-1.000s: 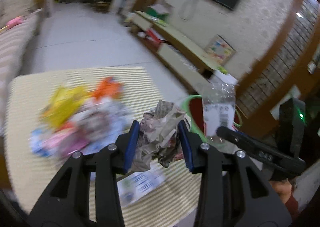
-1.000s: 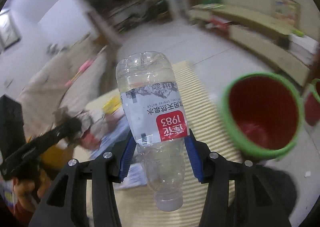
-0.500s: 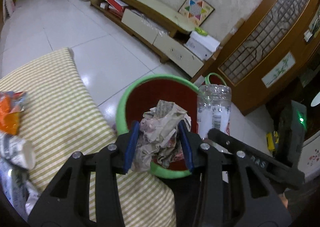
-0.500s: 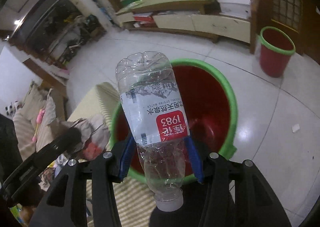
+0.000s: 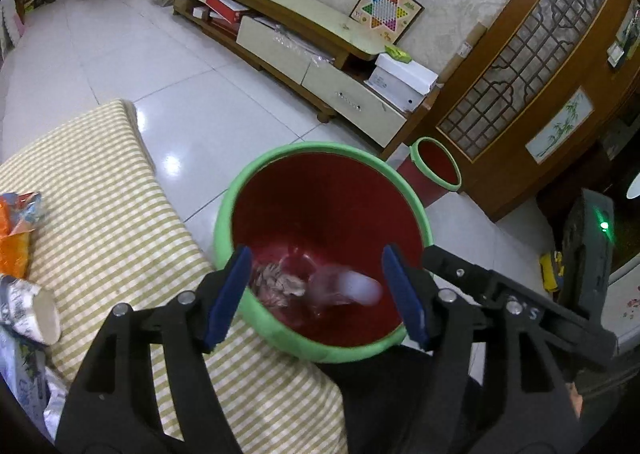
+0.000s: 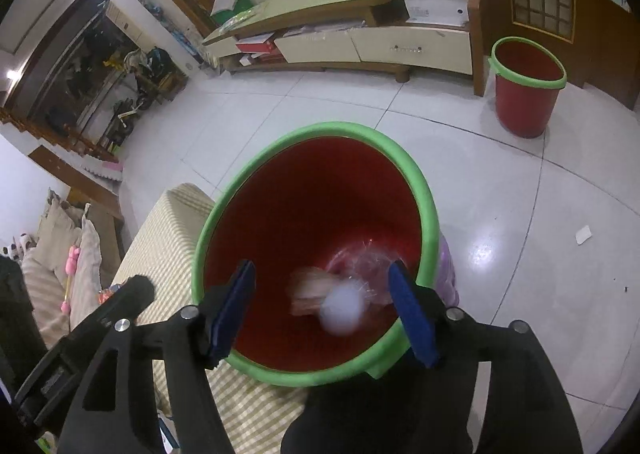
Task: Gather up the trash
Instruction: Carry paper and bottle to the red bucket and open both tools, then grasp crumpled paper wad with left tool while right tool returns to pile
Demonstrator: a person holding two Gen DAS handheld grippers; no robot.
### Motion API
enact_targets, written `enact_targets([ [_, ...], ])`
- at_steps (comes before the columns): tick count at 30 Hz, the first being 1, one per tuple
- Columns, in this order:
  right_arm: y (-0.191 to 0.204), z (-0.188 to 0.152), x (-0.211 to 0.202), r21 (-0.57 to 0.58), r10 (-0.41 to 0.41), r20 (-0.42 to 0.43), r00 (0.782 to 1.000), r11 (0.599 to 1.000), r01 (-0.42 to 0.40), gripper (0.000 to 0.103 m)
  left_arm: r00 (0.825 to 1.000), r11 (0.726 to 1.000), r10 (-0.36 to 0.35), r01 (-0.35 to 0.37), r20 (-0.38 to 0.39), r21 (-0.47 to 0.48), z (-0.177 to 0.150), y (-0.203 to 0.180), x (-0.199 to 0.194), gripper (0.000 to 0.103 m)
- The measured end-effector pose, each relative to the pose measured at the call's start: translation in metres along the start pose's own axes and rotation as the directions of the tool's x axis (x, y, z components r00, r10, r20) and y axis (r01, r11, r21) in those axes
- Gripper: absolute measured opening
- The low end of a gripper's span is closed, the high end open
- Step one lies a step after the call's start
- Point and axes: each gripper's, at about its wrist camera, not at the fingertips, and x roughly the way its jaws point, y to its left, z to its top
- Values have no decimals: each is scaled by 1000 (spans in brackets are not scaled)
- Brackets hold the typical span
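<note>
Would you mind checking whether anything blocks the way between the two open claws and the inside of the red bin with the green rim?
Nothing visible does. The left claw and right claw hang open over the bin's green rim, their jaws having just opened. The crumpled paper and plastic bottle, blurred, are already inside the bin.

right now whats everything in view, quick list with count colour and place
bin: 1, red with green rim, on the floor beside the table
crumpled paper: 1, brownish, inside that bin
plastic bottle: 1, clear with white cap, blurred, inside that bin
second bin: 1, red with green rim, by the wooden door
table: 1, yellow striped cloth, left of the near bin
leftover trash: several pieces, orange wrapper and white printed paper, at the table's left edge
TV cabinet: 1, cream and wood, along the wall
left gripper: black, blue pads, jaws just opened, empty, over the near bin
right gripper: same, jaws just opened, empty
</note>
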Motion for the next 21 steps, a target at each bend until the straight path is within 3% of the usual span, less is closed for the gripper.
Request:
enact_targets([
  [7,18,-12,-10,-51,15,3,1000,999,-15,68,993,998,60,-58,98,-22,-23,15,-62,65],
  [14,68,-48,-16,-187,8,-21,1000,982,-11,71,979,985,162,-152,125,-87,-61,55,-122,65],
  [21,113,-89,-7,-270,38,-86,996,961,-60,72,947,936,303,-276,105,-216,-90,136,-168,65],
])
